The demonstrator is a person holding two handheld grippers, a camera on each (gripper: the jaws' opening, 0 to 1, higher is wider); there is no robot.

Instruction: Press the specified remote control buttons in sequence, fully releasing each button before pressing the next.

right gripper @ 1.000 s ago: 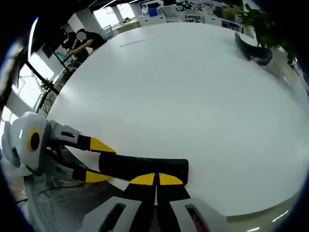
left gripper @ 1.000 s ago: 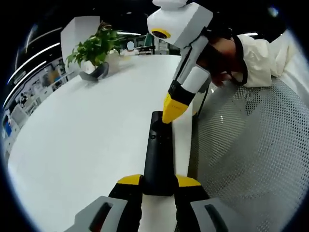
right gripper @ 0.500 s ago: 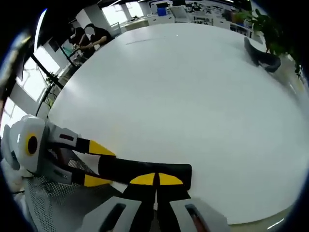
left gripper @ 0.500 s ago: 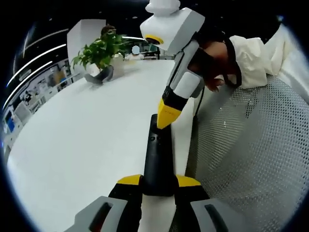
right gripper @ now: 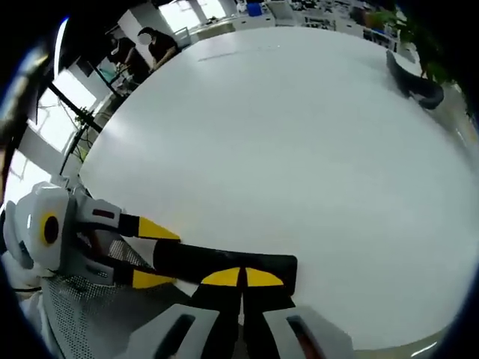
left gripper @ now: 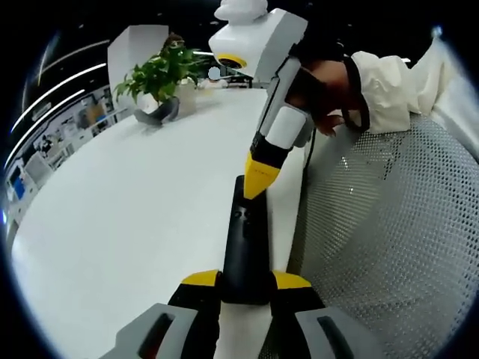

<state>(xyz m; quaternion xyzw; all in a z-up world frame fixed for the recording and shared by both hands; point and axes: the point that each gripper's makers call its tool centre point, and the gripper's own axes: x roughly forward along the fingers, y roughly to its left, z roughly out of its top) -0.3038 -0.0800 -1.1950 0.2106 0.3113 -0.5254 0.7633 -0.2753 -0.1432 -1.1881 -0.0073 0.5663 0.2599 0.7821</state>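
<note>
Left gripper (left gripper: 245, 283) pinches remote (left gripper: 245, 239) at near end; right gripper (left gripper: 257, 178), jaws pressed together, tip on far buttons. Remote looks light, stiff, slick: hold near end firmly.

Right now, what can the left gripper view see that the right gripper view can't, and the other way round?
The left gripper view alone shows the person's hand and white sleeve working the right gripper, and a leafy plant. The right gripper view alone shows people at the table's far side. Both share the black remote, clamped by the left gripper with the right gripper's shut tips on it, the white table and mesh chair.
</note>
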